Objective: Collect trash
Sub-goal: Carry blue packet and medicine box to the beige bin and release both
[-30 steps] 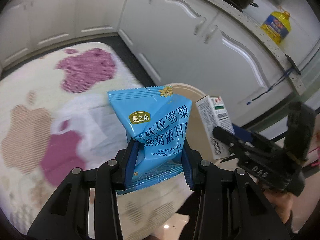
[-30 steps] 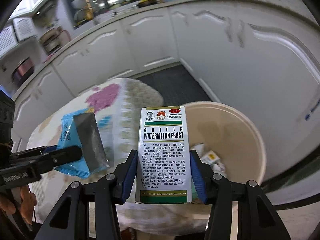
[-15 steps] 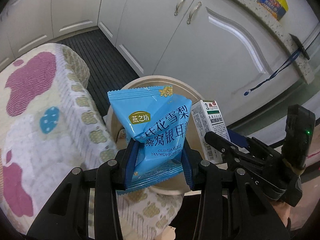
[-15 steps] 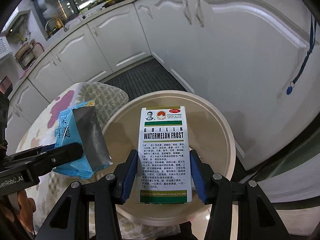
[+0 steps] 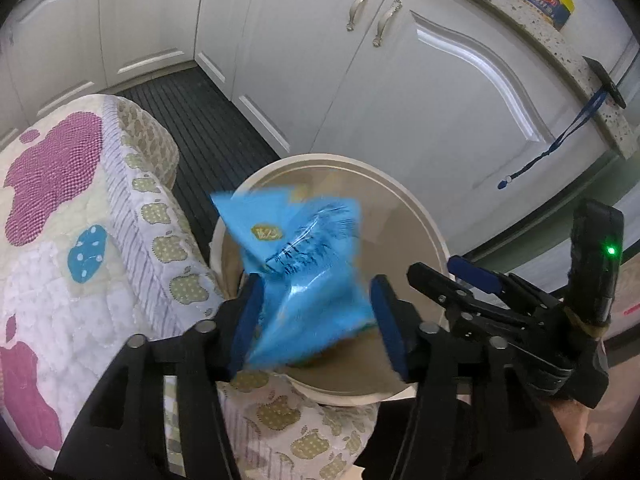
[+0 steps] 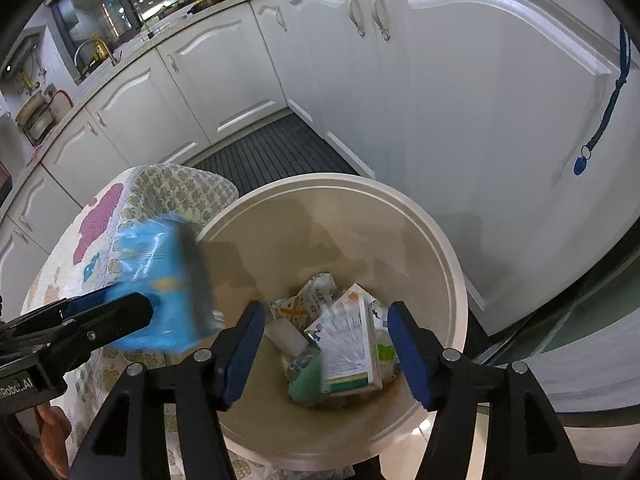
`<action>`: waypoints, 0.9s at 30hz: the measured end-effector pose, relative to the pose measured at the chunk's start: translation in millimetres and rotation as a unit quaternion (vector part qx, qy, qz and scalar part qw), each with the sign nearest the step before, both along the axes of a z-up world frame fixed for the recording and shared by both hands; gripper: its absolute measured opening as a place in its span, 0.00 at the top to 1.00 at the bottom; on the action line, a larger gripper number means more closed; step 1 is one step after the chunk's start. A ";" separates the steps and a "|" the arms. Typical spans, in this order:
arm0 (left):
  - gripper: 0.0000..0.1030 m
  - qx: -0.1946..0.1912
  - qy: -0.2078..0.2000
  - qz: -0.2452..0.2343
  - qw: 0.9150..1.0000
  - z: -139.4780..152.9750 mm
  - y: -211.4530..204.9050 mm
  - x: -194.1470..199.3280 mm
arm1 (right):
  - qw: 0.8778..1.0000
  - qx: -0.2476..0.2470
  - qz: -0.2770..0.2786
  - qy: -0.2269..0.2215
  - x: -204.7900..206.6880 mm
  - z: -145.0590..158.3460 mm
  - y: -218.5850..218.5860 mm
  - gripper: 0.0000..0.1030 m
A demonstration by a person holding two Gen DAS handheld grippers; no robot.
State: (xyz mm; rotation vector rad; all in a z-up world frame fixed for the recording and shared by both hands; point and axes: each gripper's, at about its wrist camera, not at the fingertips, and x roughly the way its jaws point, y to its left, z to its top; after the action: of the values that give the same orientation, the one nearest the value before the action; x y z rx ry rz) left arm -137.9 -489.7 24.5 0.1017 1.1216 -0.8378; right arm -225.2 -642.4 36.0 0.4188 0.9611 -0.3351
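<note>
A blue snack packet (image 5: 304, 264) hangs blurred and tilted between the jaws of my left gripper (image 5: 316, 320), over the mouth of the round beige bin (image 5: 420, 220). The jaws are opening and the right pad stands clear of the packet. In the right wrist view my right gripper (image 6: 326, 340) is opening too, with nothing pressed between its pads. The white and green medicine box (image 6: 348, 344) lies blurred below it on other trash inside the bin (image 6: 452, 264). The left gripper (image 6: 132, 308) and the packet (image 6: 160, 276) show at the left there. The right gripper (image 5: 436, 268) shows at the right of the left wrist view.
A quilt with apple patches (image 5: 80, 240) covers the surface left of the bin and touches its rim. White cabinet doors (image 5: 400, 100) stand close behind. A dark ribbed mat (image 6: 272, 152) lies on the floor. A blue lanyard (image 6: 600, 120) hangs from the counter.
Both grippers came from over the quilt to above the bin. Both jaws have spread. The box left the right gripper and dropped into the bin. The packet has come loose and tilted.
</note>
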 end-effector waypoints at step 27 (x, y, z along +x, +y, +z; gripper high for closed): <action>0.36 -0.015 -0.160 0.099 0.982 79.4 111.5 -33.6 | 0.989 -0.073 0.018 -0.126 -20.8 73.9 104.1 0.40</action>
State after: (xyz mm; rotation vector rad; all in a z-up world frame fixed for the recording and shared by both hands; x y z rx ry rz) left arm -171.5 -378.2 103.8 0.0926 0.8017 -0.6333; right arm -246.0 -538.3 109.9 0.3002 0.6911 -0.3089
